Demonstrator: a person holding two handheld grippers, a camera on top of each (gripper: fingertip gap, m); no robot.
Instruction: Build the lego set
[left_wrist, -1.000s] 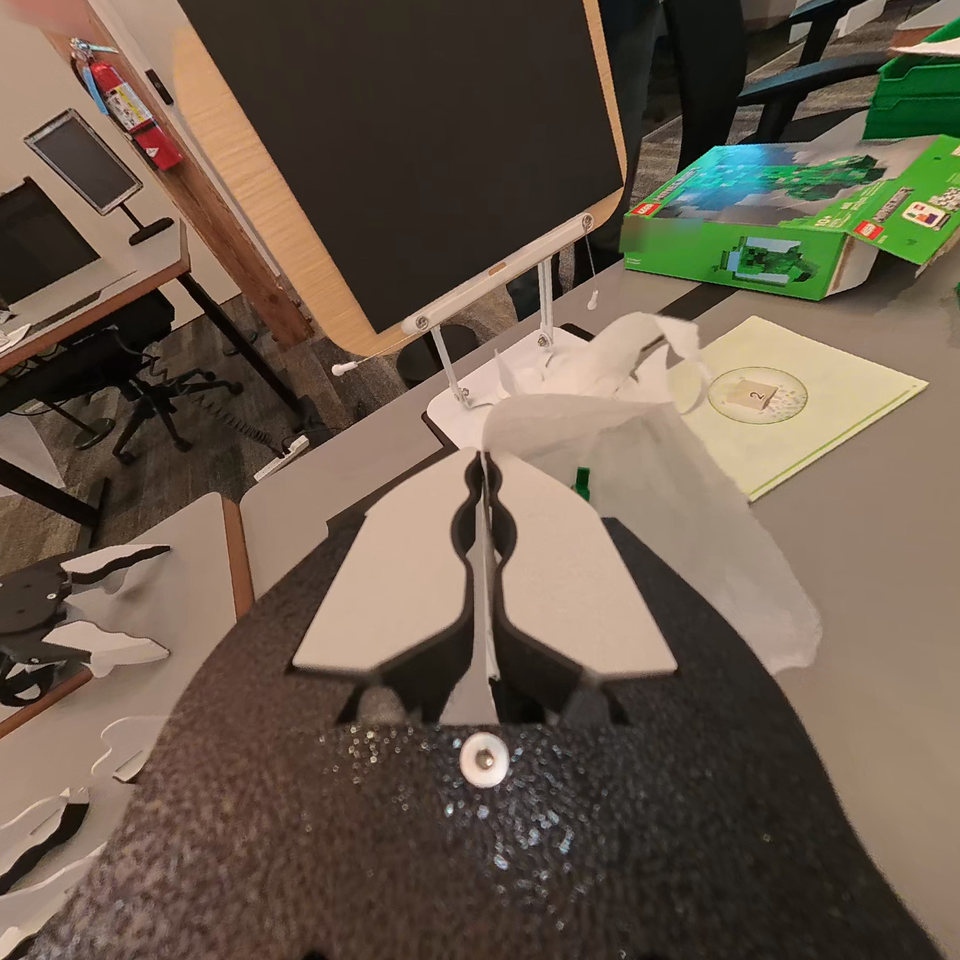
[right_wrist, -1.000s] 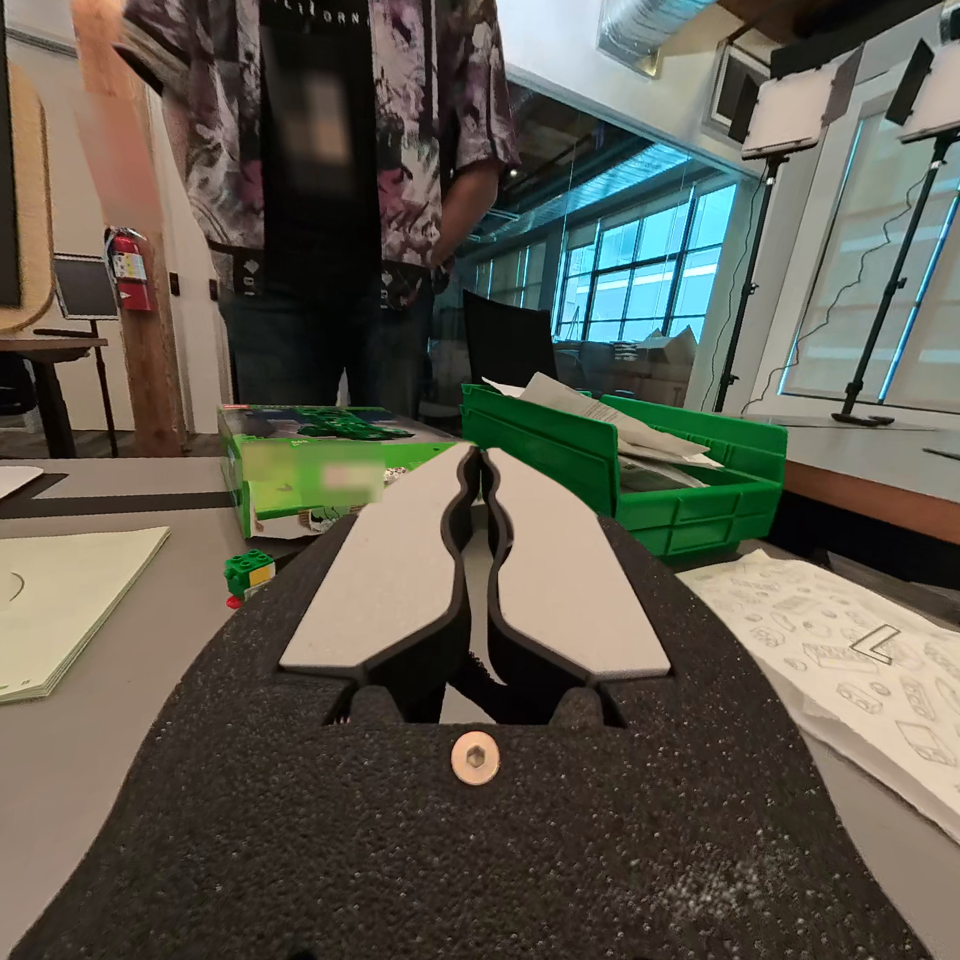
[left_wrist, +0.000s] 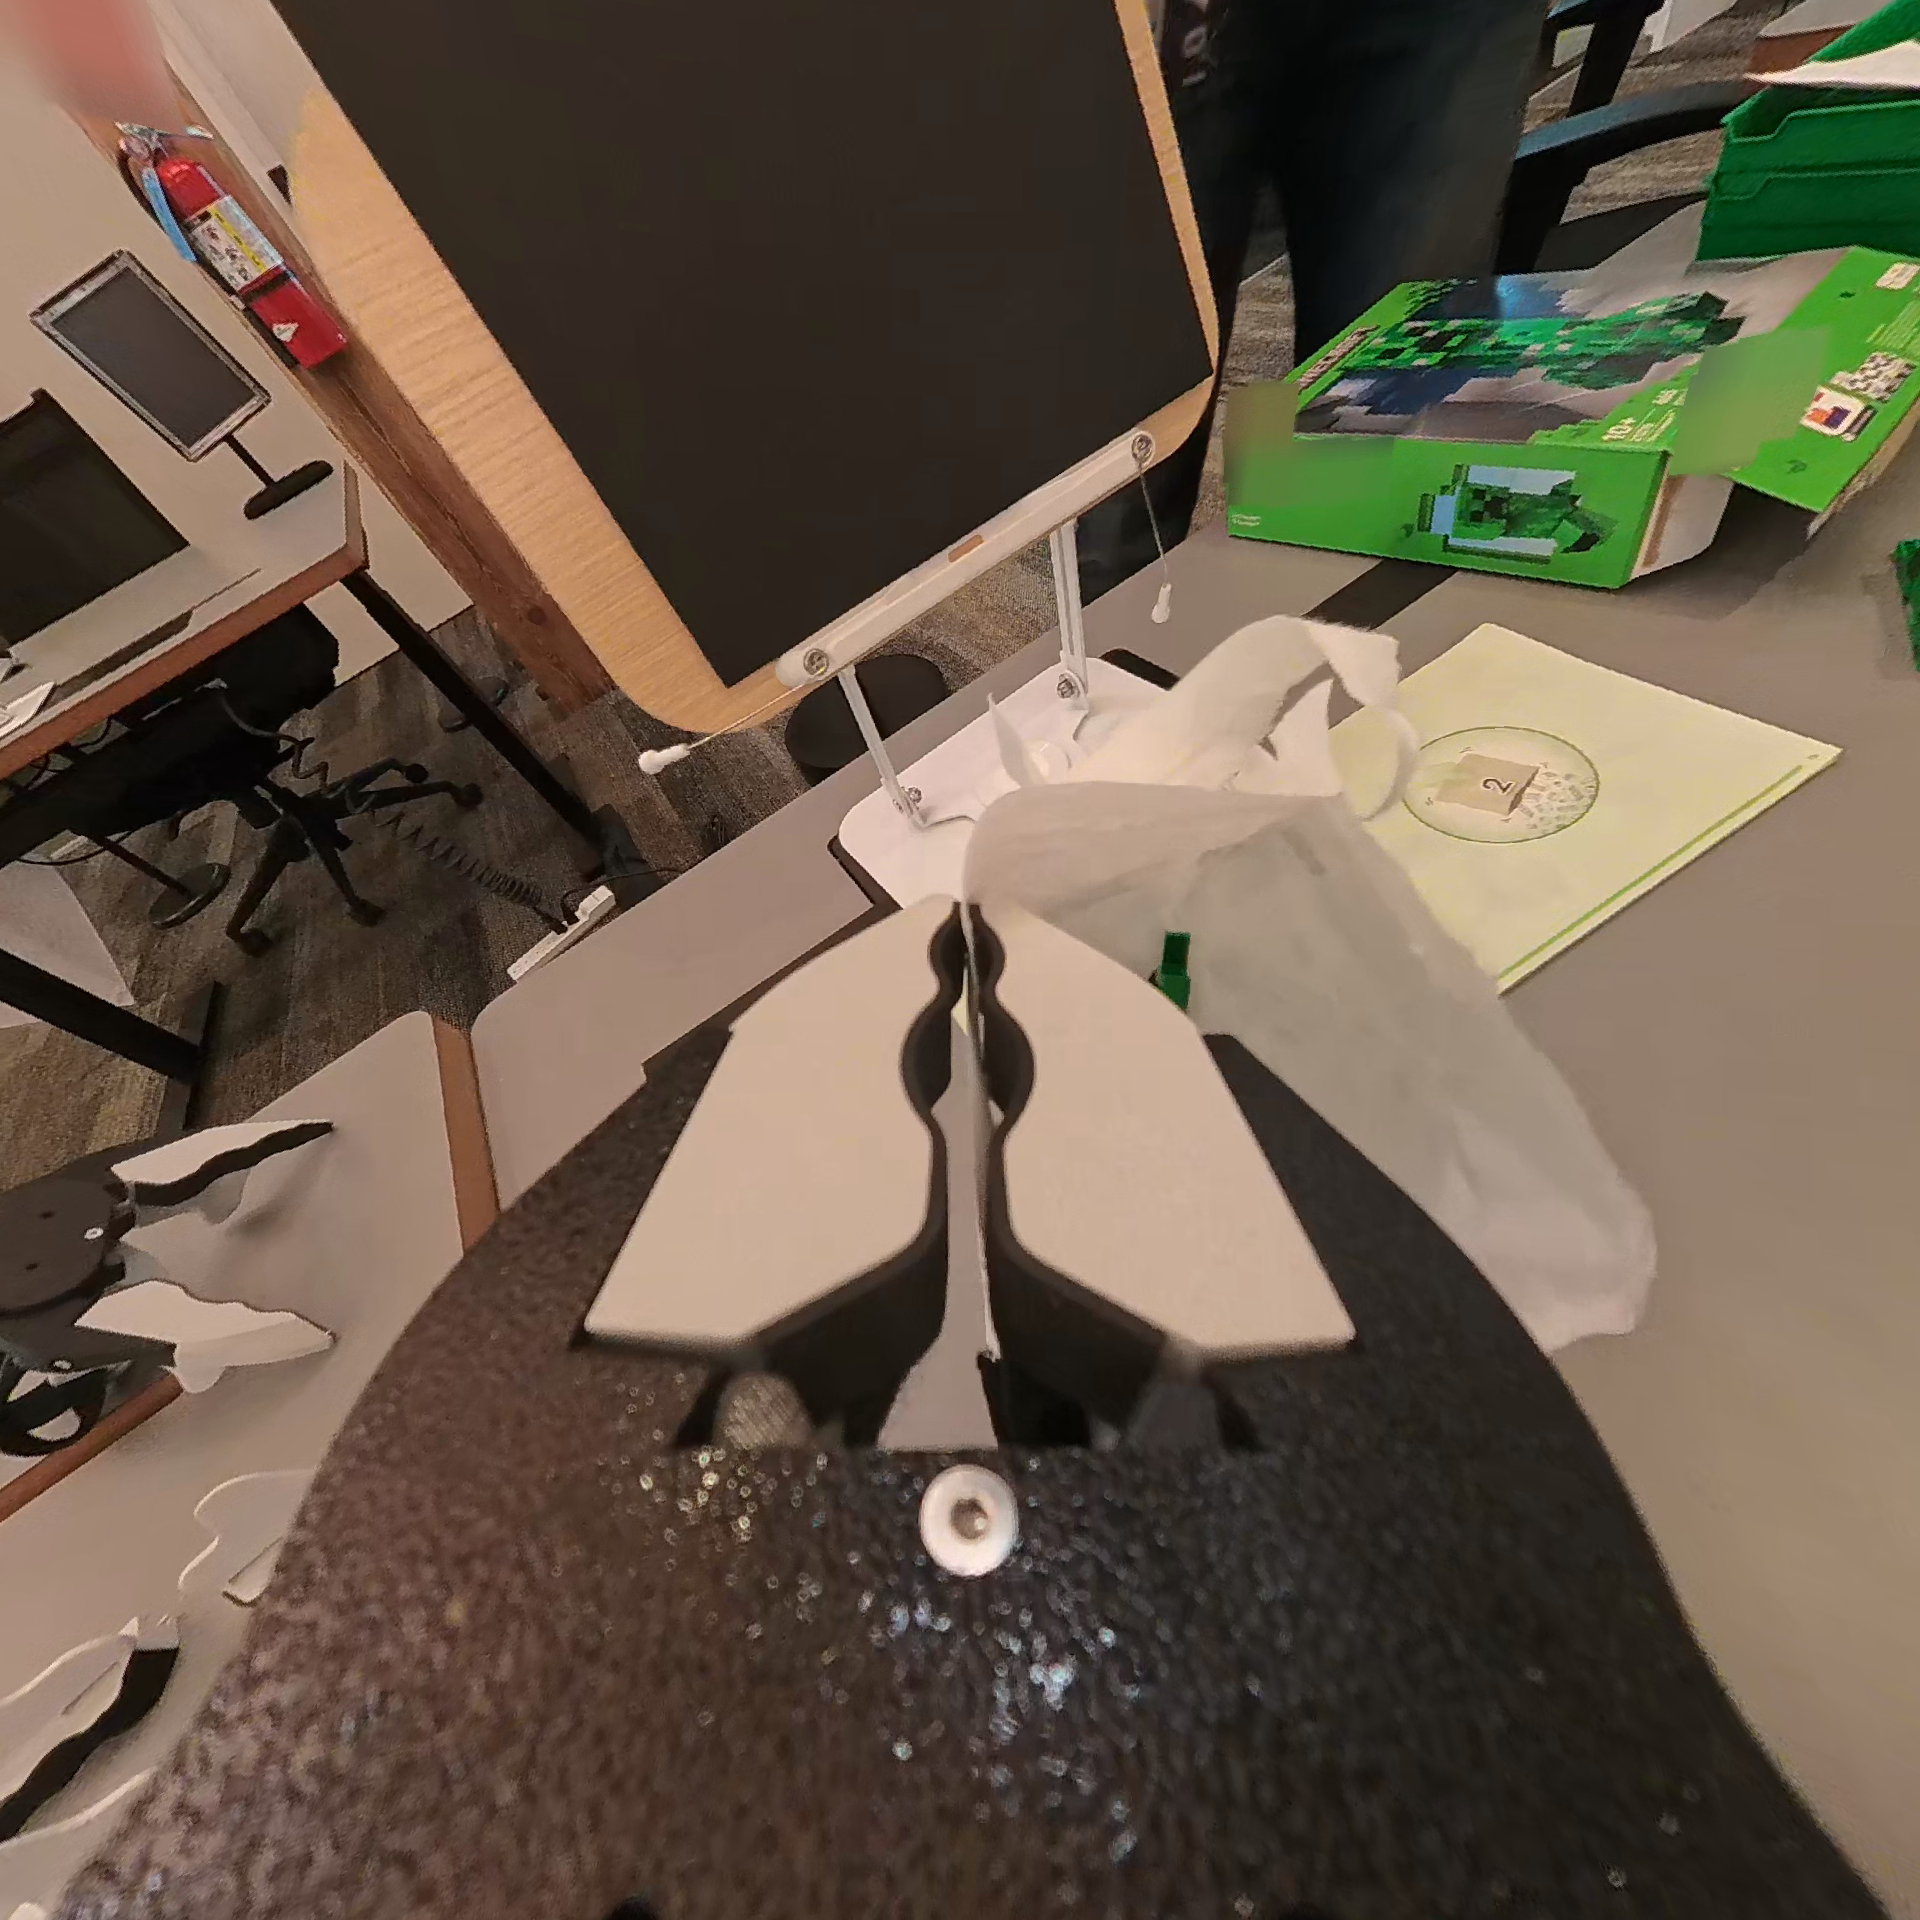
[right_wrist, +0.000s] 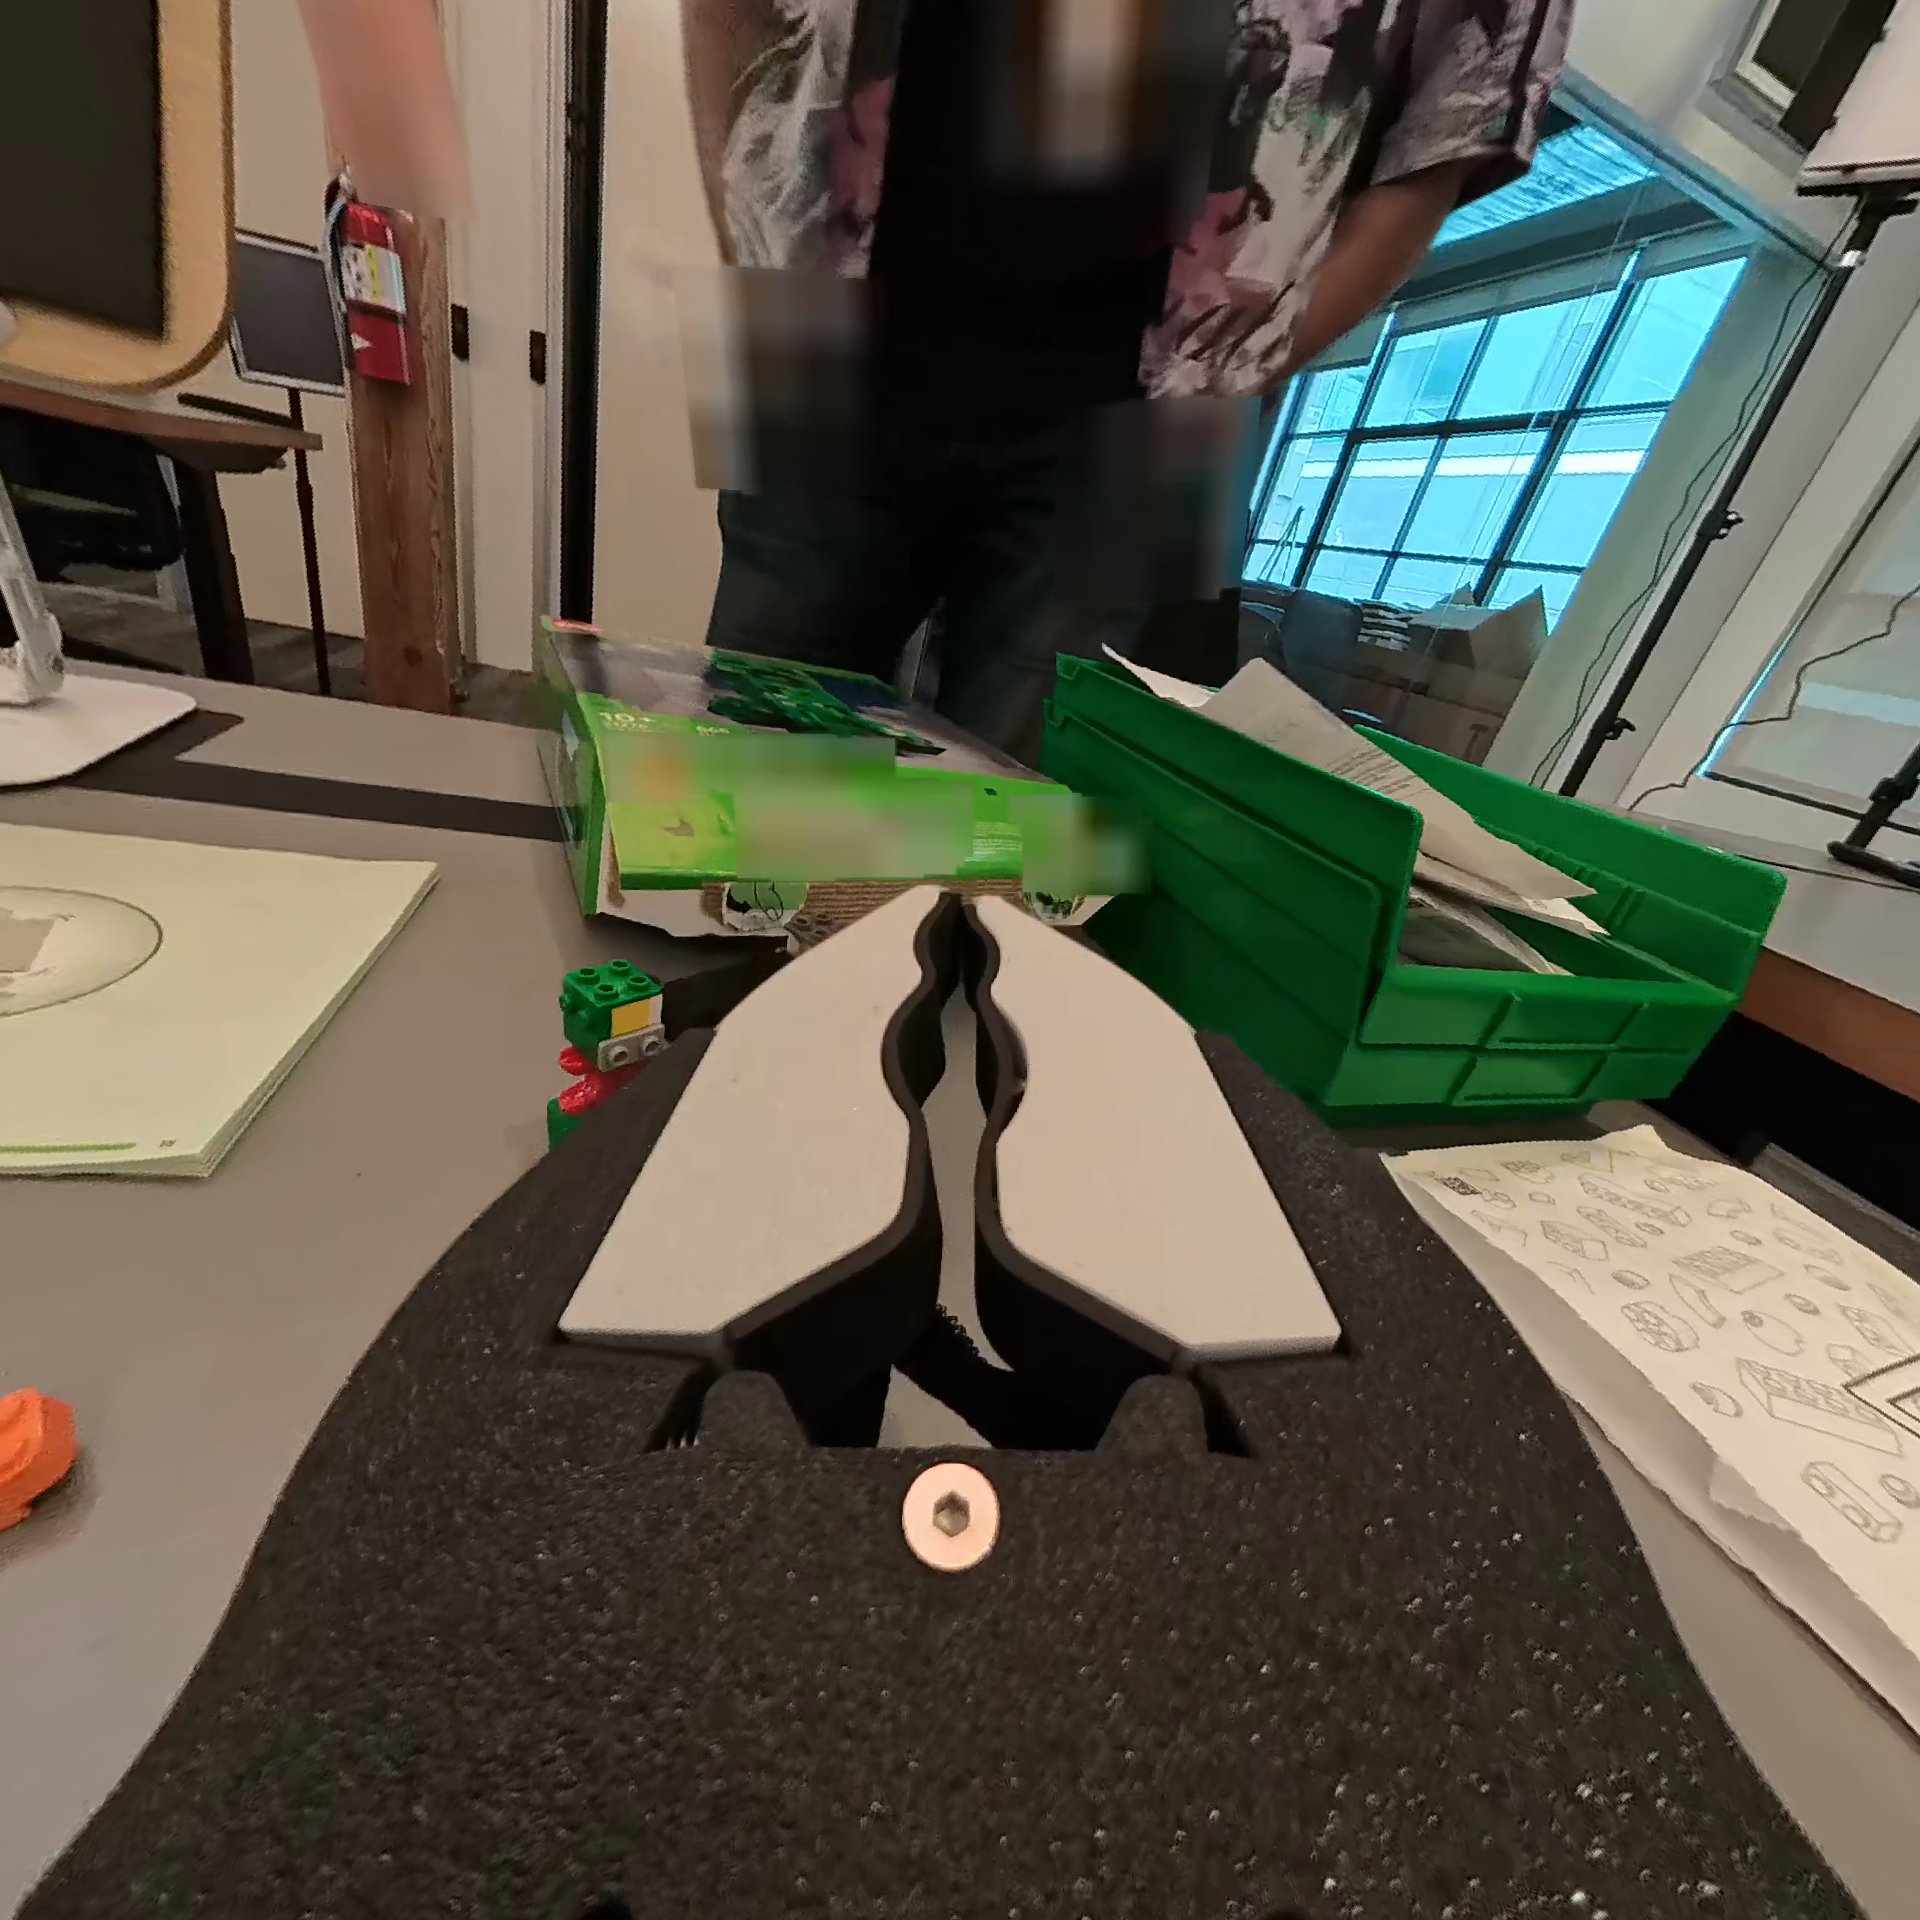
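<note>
Left gripper (left_wrist: 966, 920) pinches an edge of the white paper bag (left_wrist: 1299, 997), lifted off the grey desk (left_wrist: 1714, 1195); a green brick (left_wrist: 1174, 961) shows behind it. Instruction booklet (left_wrist: 1621, 800) at 2 o'clock, green lego box (left_wrist: 1475, 488) beyond, print blurred. Right gripper (right_wrist: 954, 914) level and low over the desk, fingers pressed together, holding nothing. Small green lego build (right_wrist: 608, 1023) at 10 o'clock of it, green bin (right_wrist: 1455, 935) at 2 o'clock, printed paper sheet (right_wrist: 1714, 1299) at 3.
</note>
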